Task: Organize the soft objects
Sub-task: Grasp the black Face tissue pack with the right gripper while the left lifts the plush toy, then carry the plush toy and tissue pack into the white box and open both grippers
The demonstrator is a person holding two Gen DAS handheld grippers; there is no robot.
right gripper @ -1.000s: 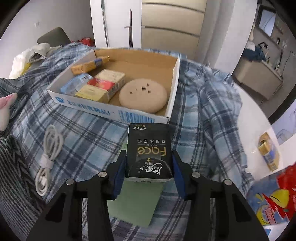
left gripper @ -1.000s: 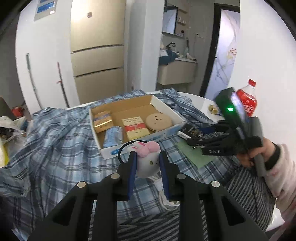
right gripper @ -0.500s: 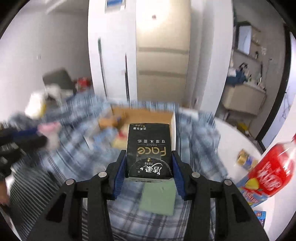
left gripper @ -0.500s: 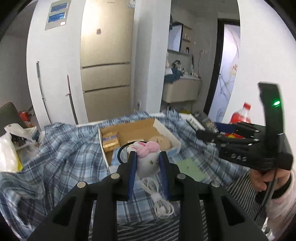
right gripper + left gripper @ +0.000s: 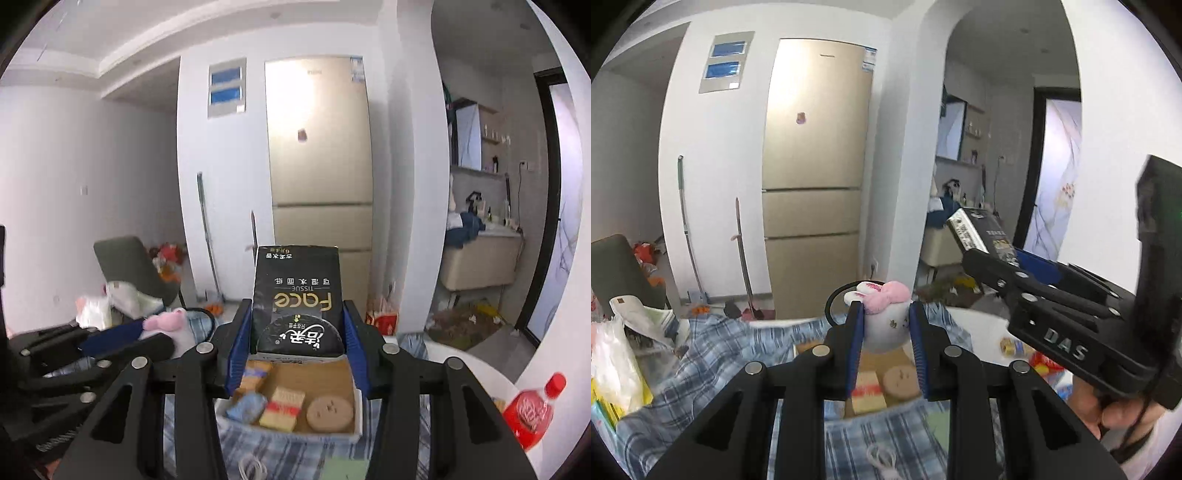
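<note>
My left gripper (image 5: 886, 325) is shut on a small white plush toy (image 5: 888, 326) with pink ears and a black loop, held high above the table. My right gripper (image 5: 297, 339) is shut on a black tissue pack (image 5: 297, 295), also lifted well over the cardboard box (image 5: 347, 373). In the left wrist view the right gripper (image 5: 997, 254) reaches in from the right with the tissue pack (image 5: 979, 232). In the right wrist view the left gripper (image 5: 122, 338) and the plush toy (image 5: 166, 321) show at the left.
The open box holds a round tan disc (image 5: 330, 408), a red-and-yellow packet (image 5: 282, 408) and a blue packet (image 5: 248, 406). A white cable (image 5: 882, 458) and a green sheet (image 5: 347, 469) lie on the plaid cloth (image 5: 701, 373). A red soda bottle (image 5: 532, 410) stands right; bags (image 5: 613, 362) left.
Both grippers have risen well above the table with their loads and tilted up toward level, so the fridge and walls now fill both views. Neither grip has changed.
</note>
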